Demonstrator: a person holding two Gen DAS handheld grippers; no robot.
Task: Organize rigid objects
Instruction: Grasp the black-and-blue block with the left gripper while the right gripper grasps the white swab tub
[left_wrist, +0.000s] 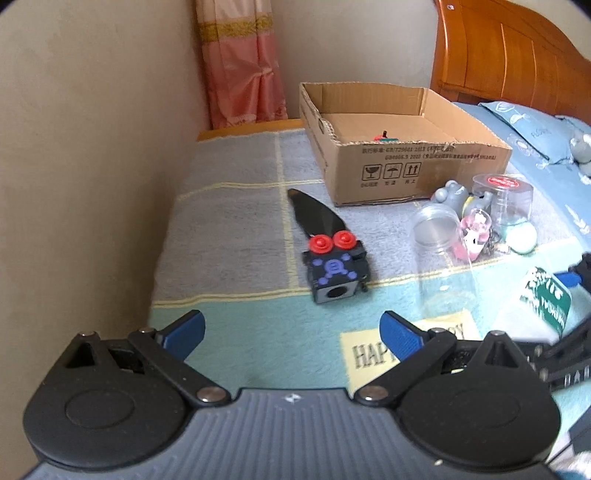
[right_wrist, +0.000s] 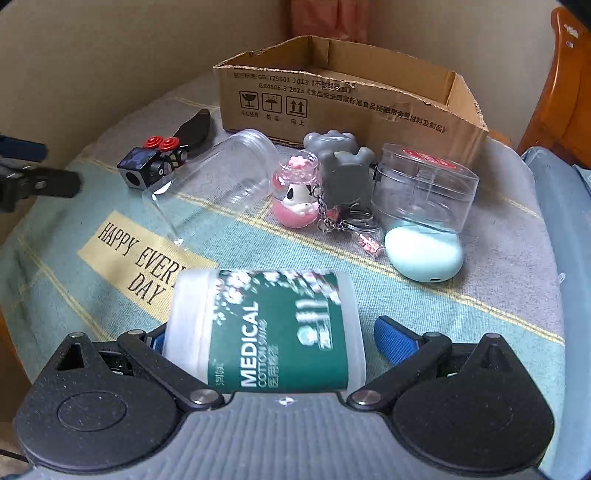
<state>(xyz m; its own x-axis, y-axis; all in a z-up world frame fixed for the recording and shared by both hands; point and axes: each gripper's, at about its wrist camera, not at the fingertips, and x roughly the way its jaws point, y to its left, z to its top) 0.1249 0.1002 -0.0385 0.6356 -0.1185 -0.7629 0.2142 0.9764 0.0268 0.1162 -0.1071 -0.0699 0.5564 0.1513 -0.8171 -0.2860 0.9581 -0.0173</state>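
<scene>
A white cotton swab tub (right_wrist: 266, 332) with a green "MEDICAL" label lies between the fingers of my right gripper (right_wrist: 273, 339). The gripper is open. Its right pad (right_wrist: 395, 343) stands clear of the tub, and the left pad is hidden behind it. My left gripper (left_wrist: 293, 336) is open and empty over the blanket, short of a black toy (left_wrist: 334, 266) with two red knobs. An open cardboard box (left_wrist: 406, 162) sits at the back, holding one small red and green item (left_wrist: 384, 138).
Ahead of the box lie a clear jar (right_wrist: 210, 177) on its side, a pink keychain figure (right_wrist: 295, 195), a grey toy (right_wrist: 343, 166), a clear case (right_wrist: 424, 184) and a mint earbud case (right_wrist: 424, 251). A wall runs along the left, a wooden headboard (left_wrist: 509, 48) at the right.
</scene>
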